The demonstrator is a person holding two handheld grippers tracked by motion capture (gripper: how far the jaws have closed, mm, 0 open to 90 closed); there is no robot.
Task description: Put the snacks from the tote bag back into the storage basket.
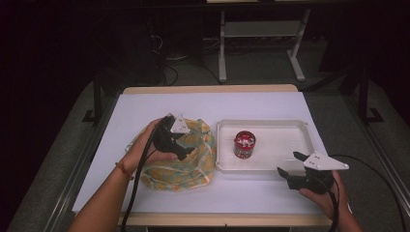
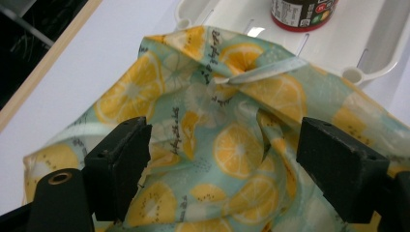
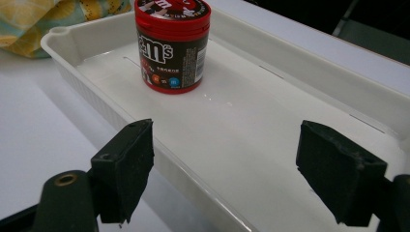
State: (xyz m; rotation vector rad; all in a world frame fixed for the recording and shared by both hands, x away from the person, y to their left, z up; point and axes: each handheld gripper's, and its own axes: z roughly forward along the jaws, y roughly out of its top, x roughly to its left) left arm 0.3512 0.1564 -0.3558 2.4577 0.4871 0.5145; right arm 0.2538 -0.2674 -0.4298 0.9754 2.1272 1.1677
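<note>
Bagging looks to be the work in hand: we are holding the left gripper (image 1: 178, 145) over the lemon-print bag (image 1: 196, 164), jaws spread wide and pinching nothing, while the right gripper (image 1: 291, 164) is hovering at the near edge of the white tray (image 1: 280, 126), its jaws likewise spread and empty. The candy jar (image 1: 245, 144) is standing upright in the left part of the tray, well apart from both tools.

We are judging this as the approach step, before any grasp. The next move is calling for the left jaws to close on a fold near the bag's mouth and lift it open, and for the right gripper to travel forward over the tray rim and straddle the jar below its red lid.

In the left gripper view we are seeing the crumpled cloth (image 2: 241, 145) and a pale drawstring (image 2: 270, 71) crossing it, detail the high view is blurring; where the mouth of the bag actually lies we cannot tell for sure. The right gripper view is giving us the jar's label (image 3: 171, 53) and the bare tray floor (image 3: 251, 130) between the jaws.
</note>
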